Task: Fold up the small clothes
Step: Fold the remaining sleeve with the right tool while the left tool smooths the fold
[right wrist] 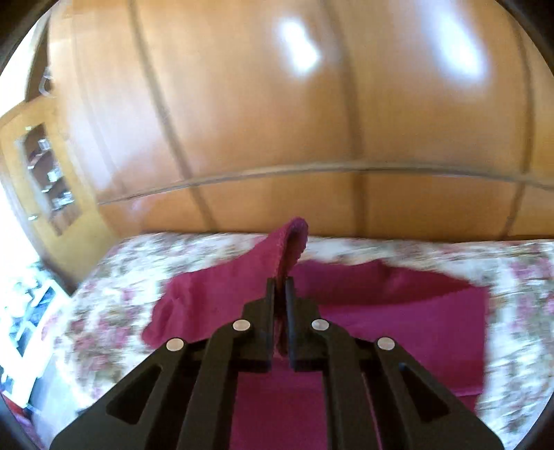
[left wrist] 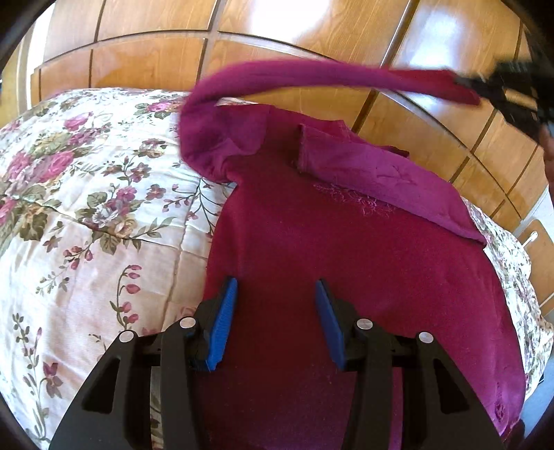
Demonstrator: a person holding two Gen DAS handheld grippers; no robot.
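Black-framed and tipped with blue pads, the left gripper (left wrist: pixel 276 322) stands about half open above the lower body of a magenta sweater (left wrist: pixel 346 259), nothing between its fingers and no cloth visibly pinched; whether the tips rest on the knit cannot be told from this angle, though the placing looks meant to steady the garment while the other tool works. Across the bed, the right gripper (right wrist: pixel 280 287) has its jaws clamped tight on the cuff end of the sweater's sleeve (left wrist: pixel 311 74), a strip of the fabric rising out between the tips and drooping over them. In the left wrist view that sleeve arcs up off the shoulder and stretches high across the frame to the right gripper (left wrist: pixel 484 88) near the right edge, evidently raised so it can be carried over and laid across the body. The opposite sleeve (left wrist: pixel 381 173) already lies folded in over the chest, near a patch of embroidery, so the work appears to be partway through its sleeve stage. The sweater lies flat on a floral bedspread (left wrist: pixel 86 207), directly below and ahead of the left gripper and below the right one, with panelled wooden wardrobe doors (left wrist: pixel 277 27) behind the bed.
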